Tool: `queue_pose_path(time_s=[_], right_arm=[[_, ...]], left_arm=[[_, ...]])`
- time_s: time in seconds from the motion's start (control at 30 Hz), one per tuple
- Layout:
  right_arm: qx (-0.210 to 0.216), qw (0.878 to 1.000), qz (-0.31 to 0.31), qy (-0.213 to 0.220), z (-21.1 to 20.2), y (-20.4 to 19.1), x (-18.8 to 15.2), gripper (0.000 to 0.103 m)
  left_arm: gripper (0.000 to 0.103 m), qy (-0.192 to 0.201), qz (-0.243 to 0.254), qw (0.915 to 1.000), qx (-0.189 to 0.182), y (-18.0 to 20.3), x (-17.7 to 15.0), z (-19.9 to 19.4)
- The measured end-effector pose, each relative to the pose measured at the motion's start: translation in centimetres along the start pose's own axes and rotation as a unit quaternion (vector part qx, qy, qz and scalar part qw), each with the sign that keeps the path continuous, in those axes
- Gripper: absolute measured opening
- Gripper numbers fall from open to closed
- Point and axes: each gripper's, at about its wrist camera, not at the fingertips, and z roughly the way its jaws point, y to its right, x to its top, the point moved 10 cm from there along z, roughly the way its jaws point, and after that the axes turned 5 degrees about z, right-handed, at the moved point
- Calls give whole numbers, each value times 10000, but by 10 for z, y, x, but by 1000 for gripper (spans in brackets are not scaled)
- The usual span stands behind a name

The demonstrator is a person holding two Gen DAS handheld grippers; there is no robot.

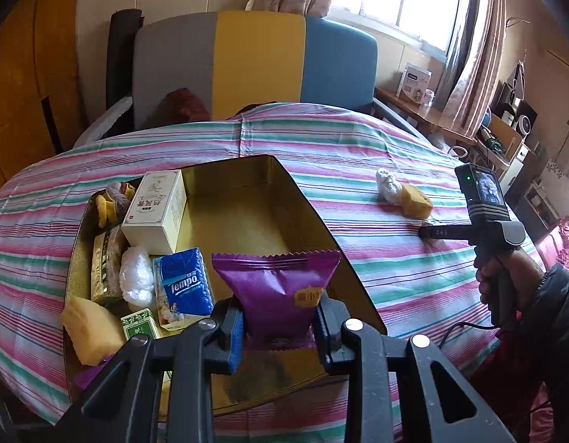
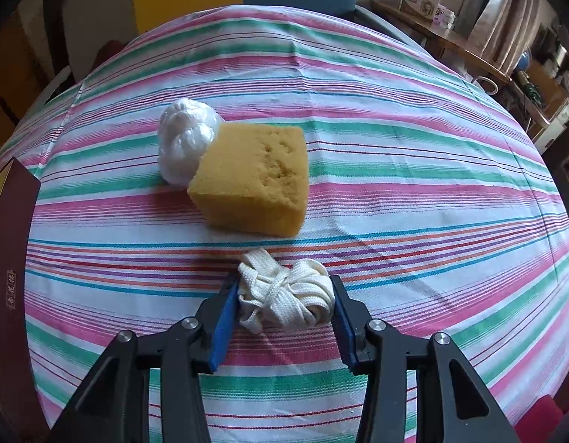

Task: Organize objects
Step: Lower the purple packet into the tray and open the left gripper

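Observation:
My left gripper (image 1: 279, 317) is shut on the lower part of a purple snack packet (image 1: 280, 284) and holds it upright over the near end of an open gold tin box (image 1: 247, 217). In the right wrist view, my right gripper (image 2: 284, 297) is shut on a bundle of white flat cord (image 2: 295, 291) resting on the striped tablecloth, one blue pad on each side of it. Just beyond the bundle lie a yellow sponge block (image 2: 258, 177) and a white crumpled plastic ball (image 2: 185, 136), touching each other.
The box's left half holds a white carton (image 1: 155, 210), a blue Tempo tissue pack (image 1: 186, 284), a plastic wad (image 1: 137, 280), a yellow sponge (image 1: 89, 328) and a green pack (image 1: 140, 326). The box's dark outer wall (image 2: 11, 258) shows at left. A colour-block chair (image 1: 255, 59) stands behind the table.

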Motion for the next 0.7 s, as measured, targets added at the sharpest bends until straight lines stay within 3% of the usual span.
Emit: queue_pose_path(time_s=[0.7], right_arm=[[-41, 9999, -103, 17, 1, 1, 3, 47]], left_arm=[[30, -142, -65, 9999, -57, -3, -5, 9]])
